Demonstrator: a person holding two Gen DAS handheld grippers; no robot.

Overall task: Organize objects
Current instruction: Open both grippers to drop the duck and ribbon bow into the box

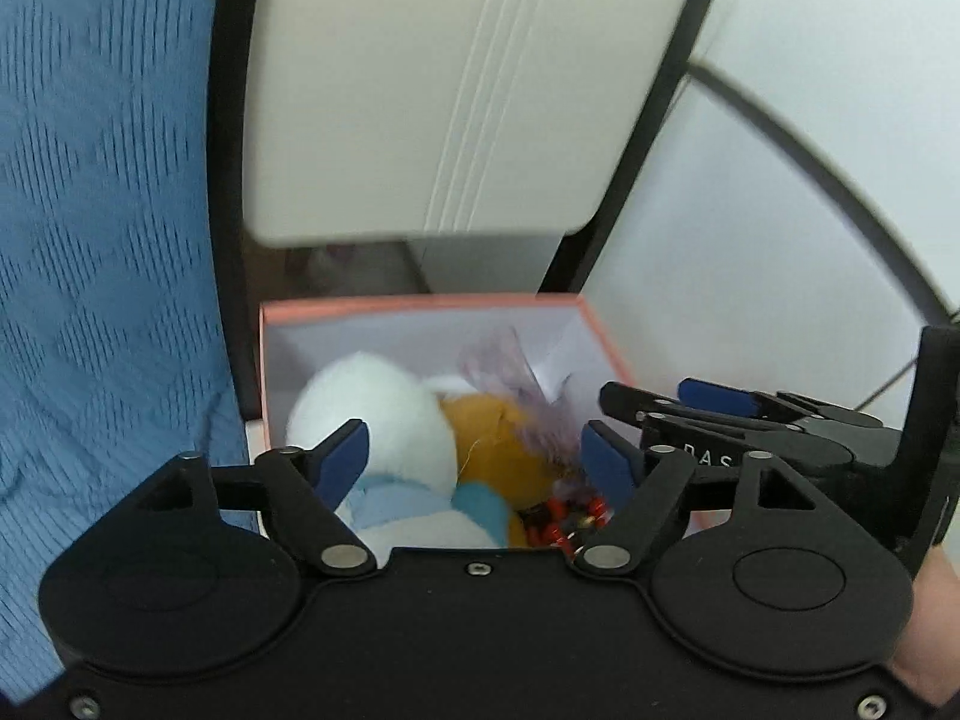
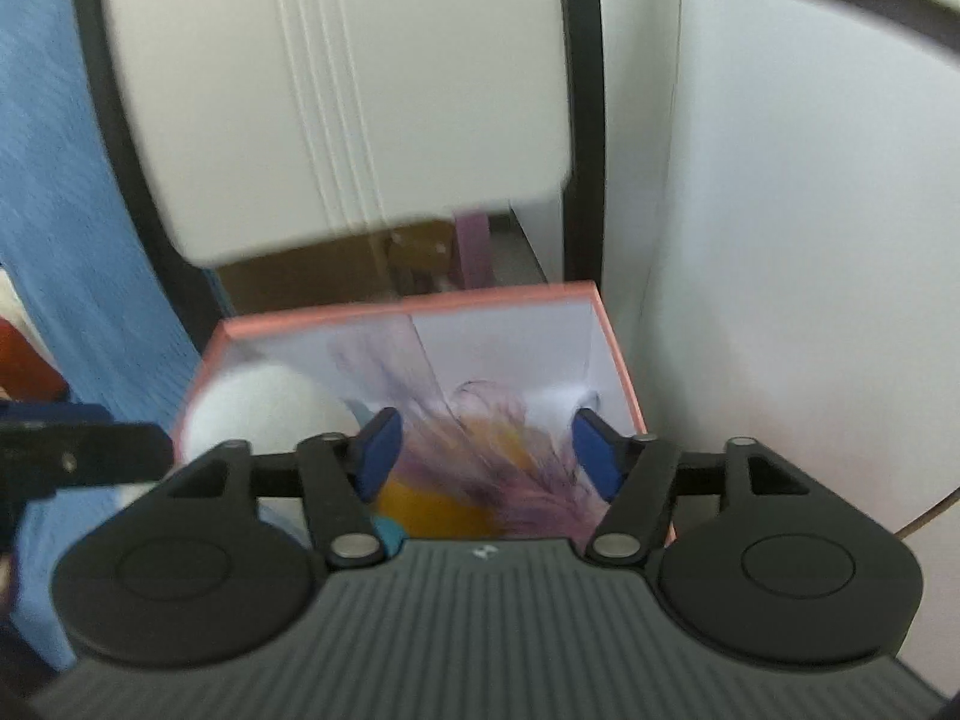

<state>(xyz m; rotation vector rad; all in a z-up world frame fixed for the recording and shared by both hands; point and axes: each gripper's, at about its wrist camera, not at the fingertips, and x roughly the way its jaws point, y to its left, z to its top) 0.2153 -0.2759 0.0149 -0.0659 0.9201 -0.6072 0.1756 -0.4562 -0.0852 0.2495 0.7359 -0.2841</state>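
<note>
A pink-rimmed box [image 1: 420,303] sits below a white chair back. Inside lie a white plush toy [image 1: 372,414] with orange and blue parts, a purple feathery item [image 1: 516,384] and red beads [image 1: 564,519]. My left gripper [image 1: 474,456] is open above the box, its jaws on either side of the plush, holding nothing. My right gripper [image 2: 486,450] is open above the same box [image 2: 420,306], over the purple feathery item [image 2: 510,468] and the plush [image 2: 264,402]. The right gripper also shows in the left wrist view [image 1: 648,414], at the box's right rim.
A white chair back [image 1: 468,84] with a black frame stands right behind the box. Blue knitted fabric [image 1: 102,240] hangs on the left. A white wall [image 2: 810,240] closes in on the right. A cardboard box [image 2: 312,276] and a pink object [image 2: 474,246] sit beyond the chair.
</note>
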